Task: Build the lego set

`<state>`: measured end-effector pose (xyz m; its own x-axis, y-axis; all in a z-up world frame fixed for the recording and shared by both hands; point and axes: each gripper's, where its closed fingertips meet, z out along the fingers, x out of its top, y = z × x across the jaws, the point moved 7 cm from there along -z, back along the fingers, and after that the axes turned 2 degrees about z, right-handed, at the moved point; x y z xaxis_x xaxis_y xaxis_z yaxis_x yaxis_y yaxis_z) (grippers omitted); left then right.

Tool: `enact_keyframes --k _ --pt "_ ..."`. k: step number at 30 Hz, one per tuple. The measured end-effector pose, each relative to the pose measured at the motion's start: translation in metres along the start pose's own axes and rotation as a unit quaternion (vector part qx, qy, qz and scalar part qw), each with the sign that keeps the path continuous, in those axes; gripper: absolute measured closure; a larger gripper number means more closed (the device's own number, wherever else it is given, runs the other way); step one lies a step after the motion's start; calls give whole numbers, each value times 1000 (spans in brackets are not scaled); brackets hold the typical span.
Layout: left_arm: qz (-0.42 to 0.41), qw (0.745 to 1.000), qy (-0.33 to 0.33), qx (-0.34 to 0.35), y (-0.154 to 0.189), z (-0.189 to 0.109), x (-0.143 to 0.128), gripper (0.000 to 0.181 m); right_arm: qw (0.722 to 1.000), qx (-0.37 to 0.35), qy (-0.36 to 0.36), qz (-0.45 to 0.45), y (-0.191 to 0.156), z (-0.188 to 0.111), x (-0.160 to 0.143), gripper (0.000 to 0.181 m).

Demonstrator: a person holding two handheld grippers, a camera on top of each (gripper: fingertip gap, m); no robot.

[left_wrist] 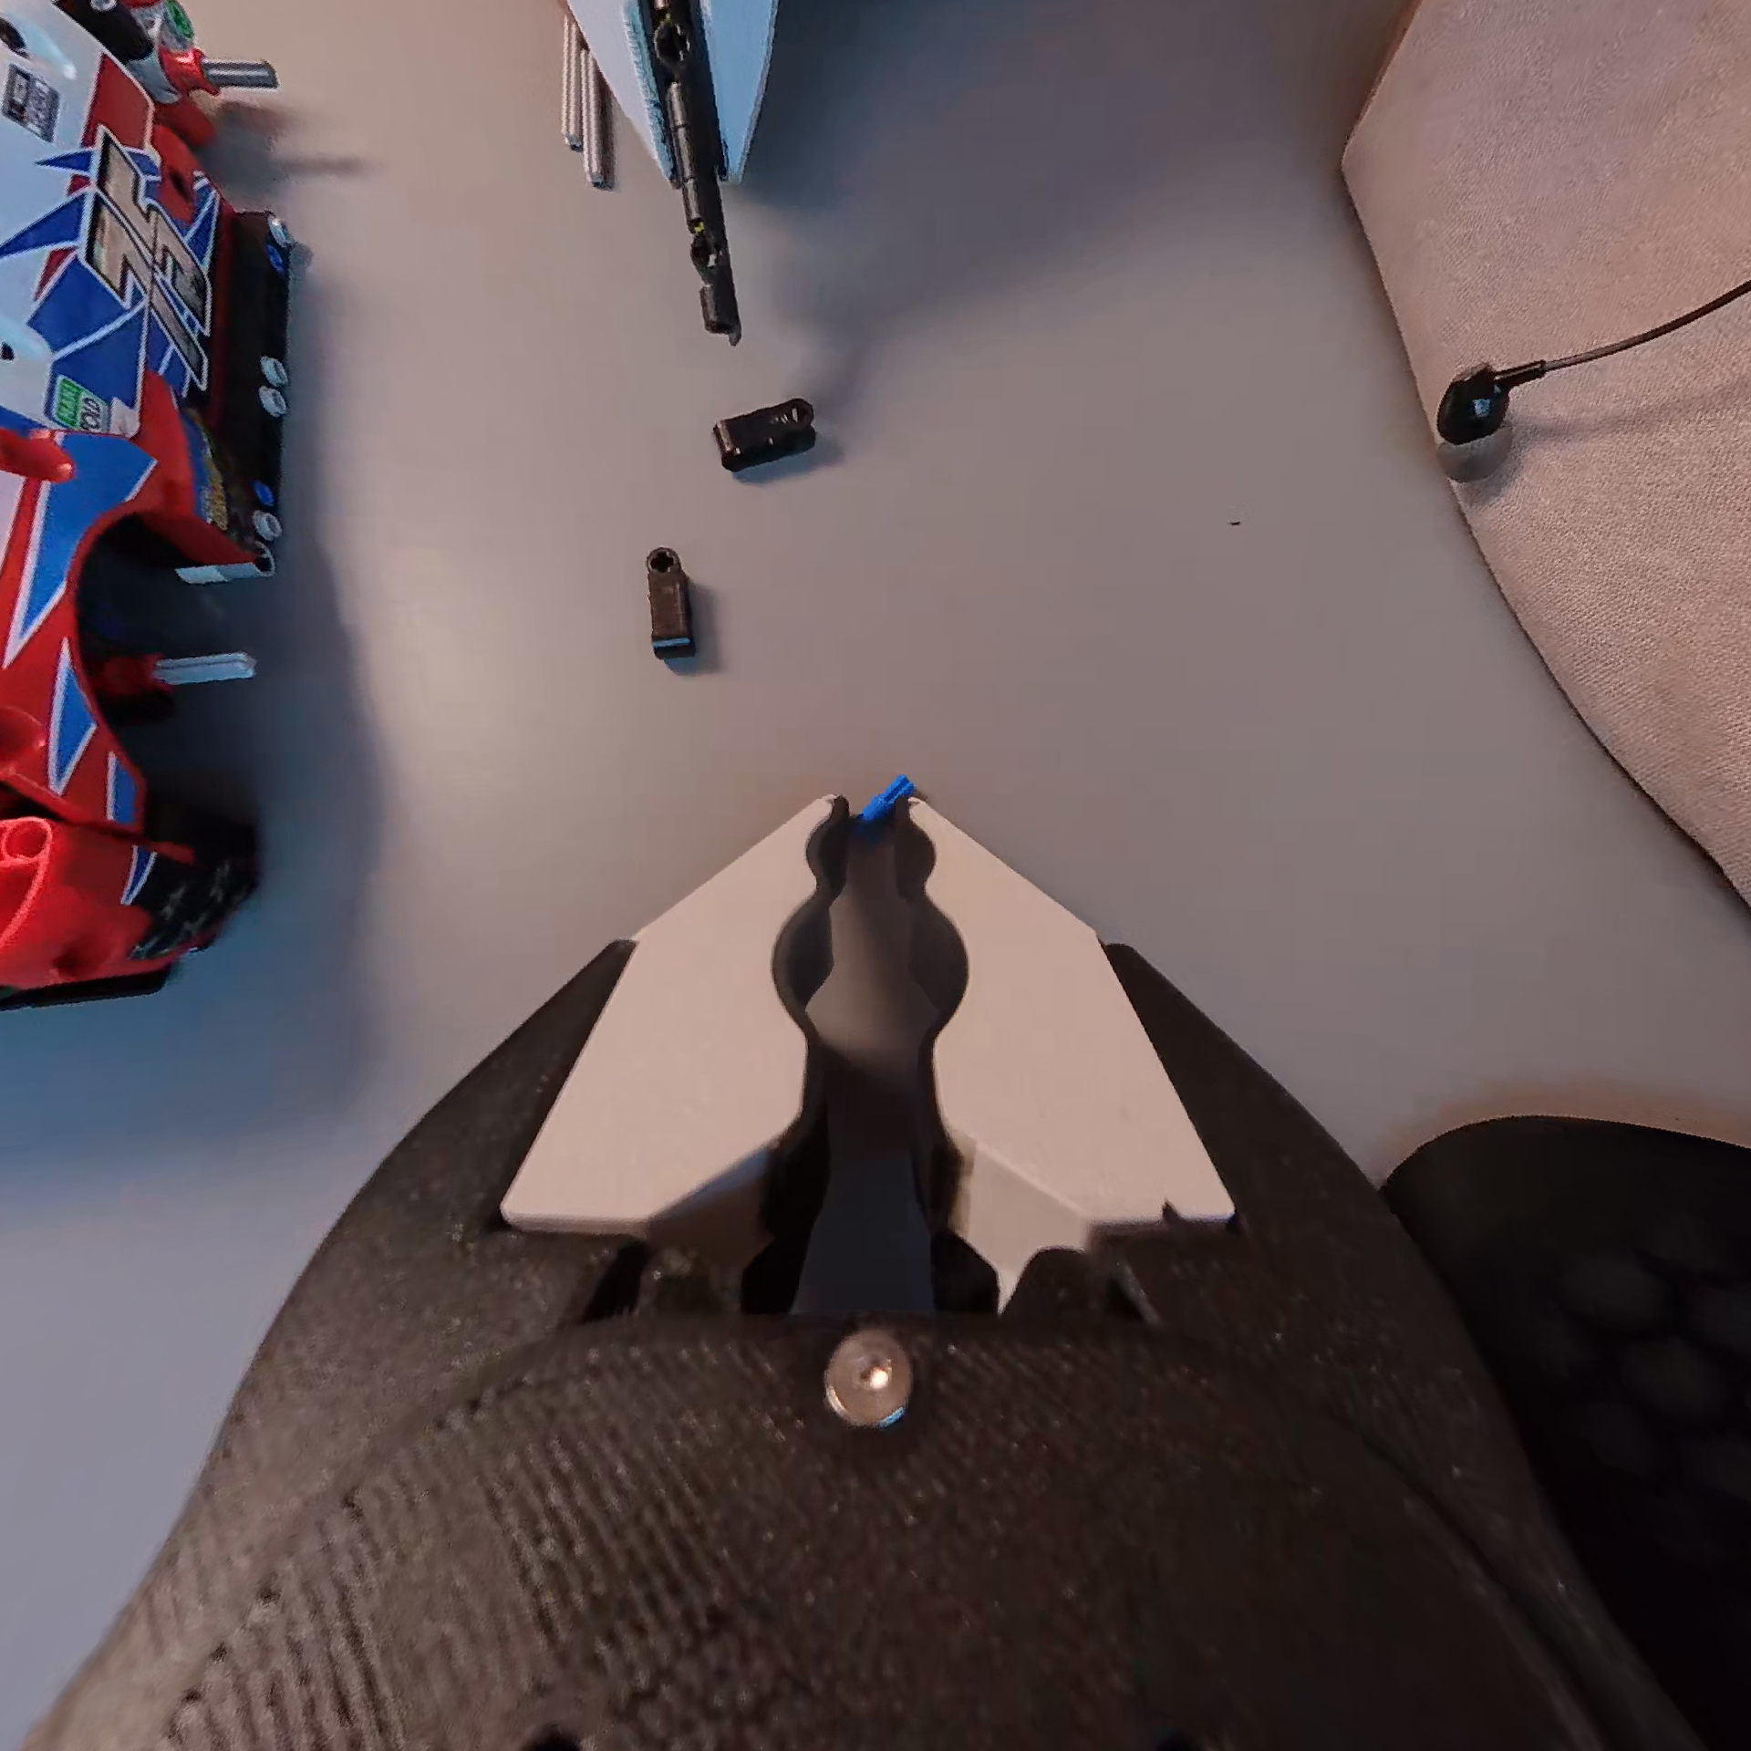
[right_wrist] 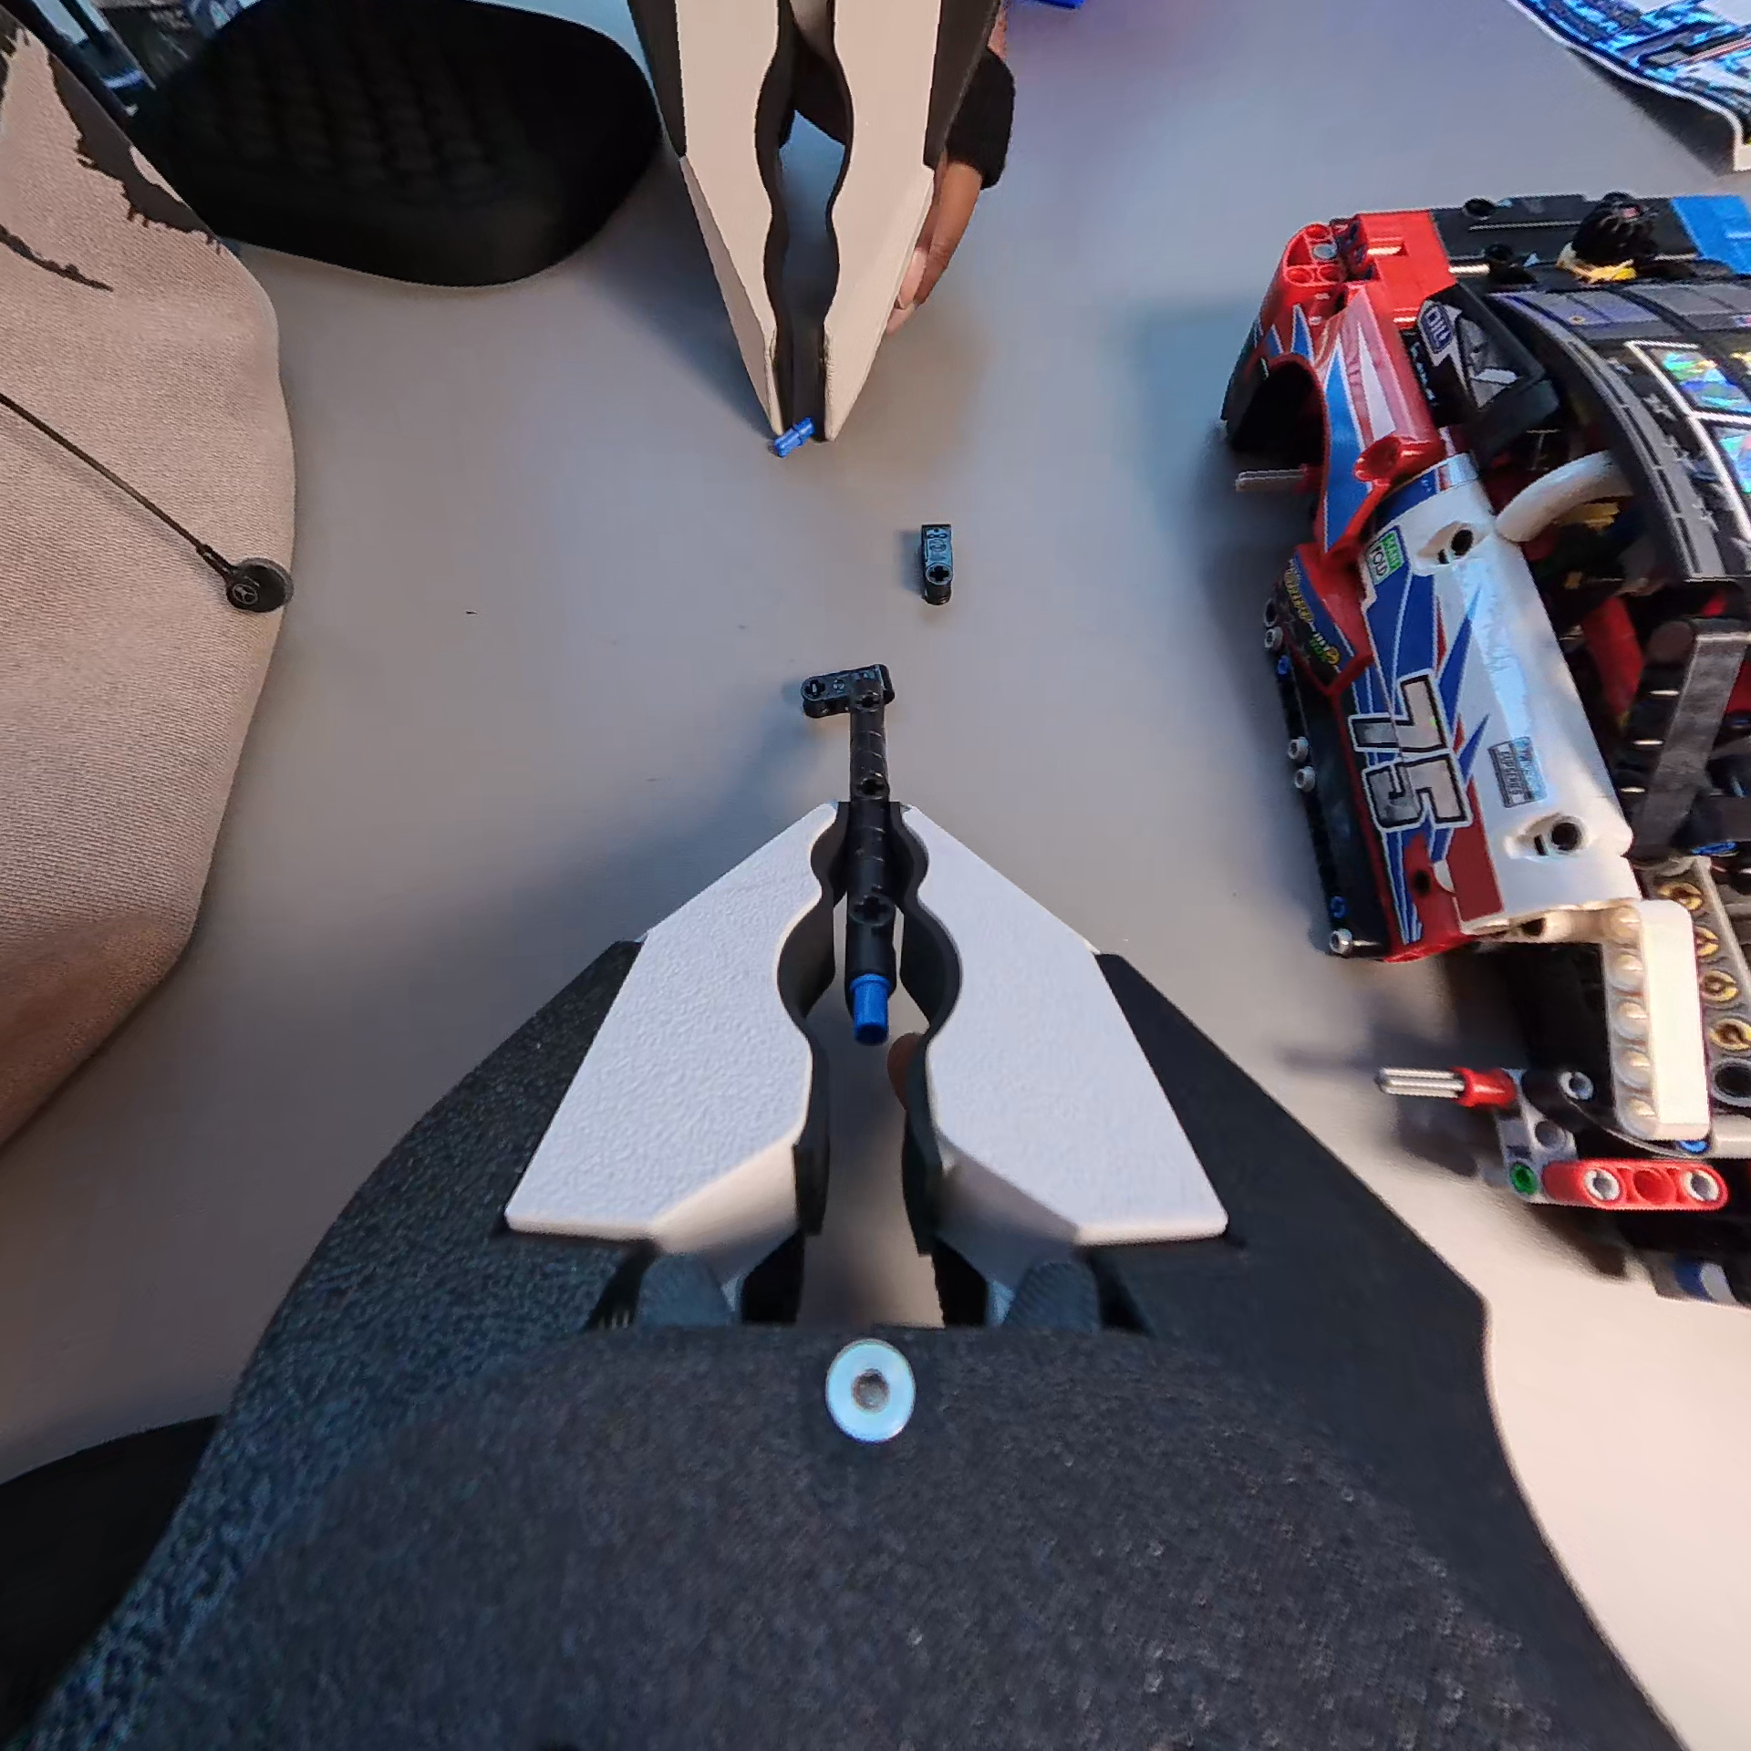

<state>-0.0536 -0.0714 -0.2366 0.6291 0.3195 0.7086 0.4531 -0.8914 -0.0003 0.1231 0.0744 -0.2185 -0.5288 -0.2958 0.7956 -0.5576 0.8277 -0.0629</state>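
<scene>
Your car (right_wrist: 1478, 606) at frame right looks mostly built (wheels missing); left tongs (left_wrist: 876, 805) pinch a blue pin (left_wrist: 886, 794), right tongs (right_wrist: 870, 805) clamp a black beam (right_wrist: 867, 834).

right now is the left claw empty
No, the left claw is shut on a small blue pin, which sticks out between its tips just above the grey table.
</scene>
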Motion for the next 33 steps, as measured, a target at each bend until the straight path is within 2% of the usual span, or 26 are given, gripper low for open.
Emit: enact_keyframes --k 13,15,18,19,21,25,29,33 --pt "5 1000 9 15 22 5 4 174 1000 1 -5 4 1 2 -1 177" --pt "-32 999 2 35 26 11 11 176 1000 0 -7 4 1 2 -2 177" --pt "-123 987 -1 106 24 19 20 179 1000 -4 -6 0 1 2 -1 177" --pt "-154 982 20 110 22 18 23 179 1000 -5 -1 -4 0 2 0 177" --pt "-220 969 81 74 21 13 31 179 1000 -5 13 -10 -1 2 4 177" --pt "-283 944 169 12 18 6 53 179 995 19 91 -39 -14 -1 22 178" --pt "-298 931 211 -14 14 7 66 179 983 30 144 -105 -29 -5 33 178" --pt "-283 935 214 -14 14 8 71 179 977 21 156 -143 -32 -8 33 178"
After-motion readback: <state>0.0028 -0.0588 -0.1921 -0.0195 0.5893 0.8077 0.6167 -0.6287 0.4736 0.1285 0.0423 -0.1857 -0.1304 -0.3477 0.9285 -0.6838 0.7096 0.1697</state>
